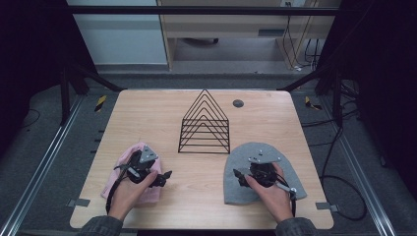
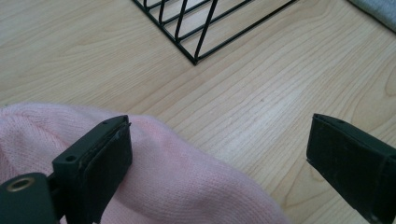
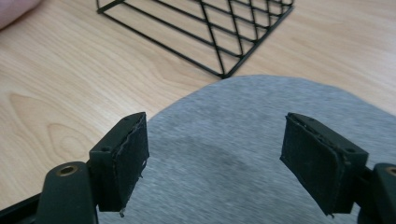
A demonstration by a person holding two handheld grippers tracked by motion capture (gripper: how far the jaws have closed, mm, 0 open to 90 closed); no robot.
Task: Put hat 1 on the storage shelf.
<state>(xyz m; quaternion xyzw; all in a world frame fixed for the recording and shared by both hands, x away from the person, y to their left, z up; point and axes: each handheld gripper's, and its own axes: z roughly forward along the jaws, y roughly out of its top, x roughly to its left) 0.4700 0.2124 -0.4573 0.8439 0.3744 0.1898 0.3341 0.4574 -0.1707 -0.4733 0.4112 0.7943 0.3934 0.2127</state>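
Right now I see a light wood surface [image 1: 196,196] with round corners in the middle of the high view. It sits on a grey floor [image 1: 49,162], with metal rails [image 1: 44,152] running along both sides. At the top of the frame is a pale wall panel [image 1: 123,34] and a wooden bench frame [image 1: 236,24]. Black cables [image 1: 339,162] lie on the floor at the right. A small dark round spot [image 1: 238,103] marks the surface near its far edge.

A black wire rack [image 1: 205,125] shaped like a triangle stands in the middle of the surface, a bit toward the top.

My left claw [image 1: 164,177] is at the lower left of the frame, held in a hand [image 1: 130,189]. It sits over a pink hat [image 1: 129,164] that lies flat on the surface. In the left gripper view the two black jaws stand wide apart, with the pink hat [image 2: 177,186] below them and nothing pinched.

My right claw [image 1: 238,176] is at the lower right, held in the other hand [image 1: 270,191]. It sits over a grey hat [image 1: 246,157] that lies flat, just below the right corner of the rack. In the right gripper view the jaws also stand apart, above the grey hat [image 3: 224,163], not squeezing it.

The two hats lie well apart, with bare wood between them.
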